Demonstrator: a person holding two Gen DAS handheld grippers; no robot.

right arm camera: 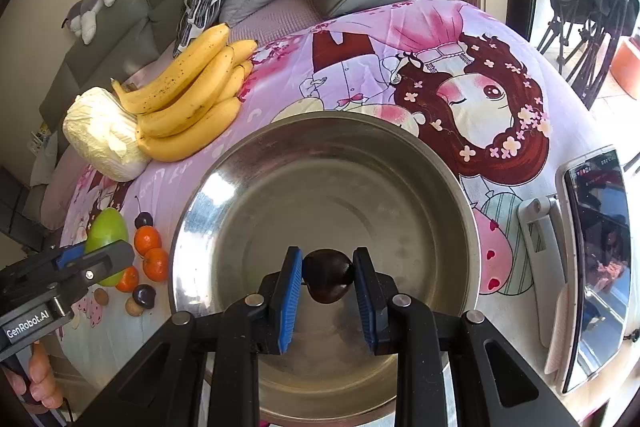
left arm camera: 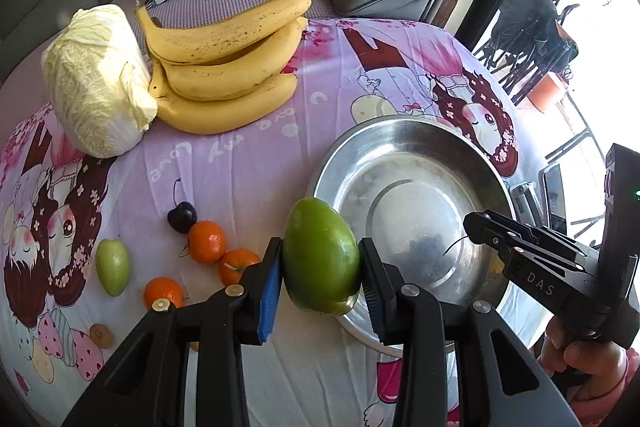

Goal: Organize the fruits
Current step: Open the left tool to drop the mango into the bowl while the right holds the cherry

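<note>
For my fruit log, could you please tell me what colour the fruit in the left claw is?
Green; the mango shows best in the left wrist view.

I'm seeing open room inside the steel bowl (right arm camera: 400,163), its floor lying bare beyond the dark cherry (right arm camera: 329,275) my right gripper (right arm camera: 329,287) is holding. Tangerines (left arm camera: 206,241) and another cherry (left arm camera: 182,217) are crowding its left rim; a phone stand (right arm camera: 540,227) is blocking the right.

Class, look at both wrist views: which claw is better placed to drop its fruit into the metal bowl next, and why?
The right claw. It grips a dark fruit directly over the metal bowl. The left claw holds the green fruit only at the bowl's rim.
</note>
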